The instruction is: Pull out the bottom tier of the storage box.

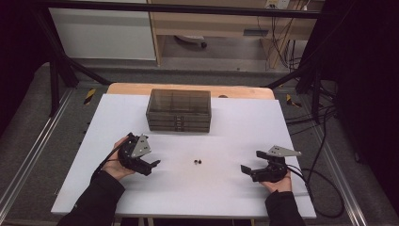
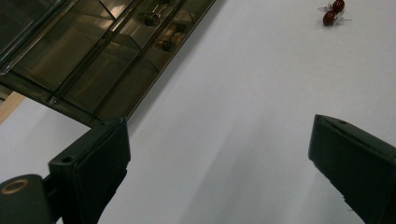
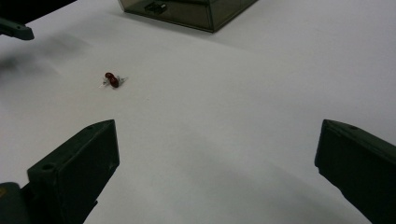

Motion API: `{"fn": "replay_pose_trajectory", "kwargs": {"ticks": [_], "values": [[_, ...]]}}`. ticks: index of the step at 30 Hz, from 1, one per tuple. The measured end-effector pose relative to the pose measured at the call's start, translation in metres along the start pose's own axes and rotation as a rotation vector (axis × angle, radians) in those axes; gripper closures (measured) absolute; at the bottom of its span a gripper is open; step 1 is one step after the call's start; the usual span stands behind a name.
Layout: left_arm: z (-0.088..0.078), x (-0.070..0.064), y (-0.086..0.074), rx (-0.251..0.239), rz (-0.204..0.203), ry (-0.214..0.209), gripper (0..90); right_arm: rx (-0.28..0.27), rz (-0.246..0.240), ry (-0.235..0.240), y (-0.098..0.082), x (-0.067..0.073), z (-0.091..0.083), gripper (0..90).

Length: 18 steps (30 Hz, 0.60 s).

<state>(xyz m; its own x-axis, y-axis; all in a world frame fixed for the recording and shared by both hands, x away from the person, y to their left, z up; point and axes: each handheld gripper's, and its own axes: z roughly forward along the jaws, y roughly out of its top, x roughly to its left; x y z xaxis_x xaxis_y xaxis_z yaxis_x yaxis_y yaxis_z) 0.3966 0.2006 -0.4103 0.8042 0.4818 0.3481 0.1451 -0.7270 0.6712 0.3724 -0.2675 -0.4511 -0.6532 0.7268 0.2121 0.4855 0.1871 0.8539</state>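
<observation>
Two small dark red beads on thin pins (image 1: pixel 198 161) lie side by side on the white table top (image 1: pixel 226 188), between both hands. They show at the upper right in the left gripper view (image 2: pixel 332 12) and at the upper left in the right gripper view (image 3: pixel 111 80). A smoky transparent drawer box (image 1: pixel 179 110) stands at the table's back middle, its drawers closed. My left gripper (image 1: pixel 151 165) is open, left of the beads, jaws pointing right. My right gripper (image 1: pixel 250 161) is open, right of the beads, jaws pointing left. Nothing sits between either pair of jaws.
The box's compartments (image 2: pixel 93 56) and its front corner (image 3: pixel 205 14) show near the gripper views' top edges. Black frame bars (image 1: pixel 61 61) stand at the back left and right. Cables (image 1: pixel 324 188) trail off the table's right side. A wooden strip (image 1: pixel 188 89) runs behind the box.
</observation>
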Motion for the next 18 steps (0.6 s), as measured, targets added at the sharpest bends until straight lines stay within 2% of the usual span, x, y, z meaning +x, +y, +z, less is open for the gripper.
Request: {"fn": "replay_pose_trajectory", "kwargs": {"ticks": [13,18], "values": [[0.011,-0.004,0.007,0.032,0.063,0.028,5.9,0.002,-0.001,0.0,0.0,0.0,0.001,0.5],[0.015,-0.006,0.012,0.046,0.108,0.061,6.4,0.003,-0.002,0.0,0.0,0.0,0.001,0.5]]}}
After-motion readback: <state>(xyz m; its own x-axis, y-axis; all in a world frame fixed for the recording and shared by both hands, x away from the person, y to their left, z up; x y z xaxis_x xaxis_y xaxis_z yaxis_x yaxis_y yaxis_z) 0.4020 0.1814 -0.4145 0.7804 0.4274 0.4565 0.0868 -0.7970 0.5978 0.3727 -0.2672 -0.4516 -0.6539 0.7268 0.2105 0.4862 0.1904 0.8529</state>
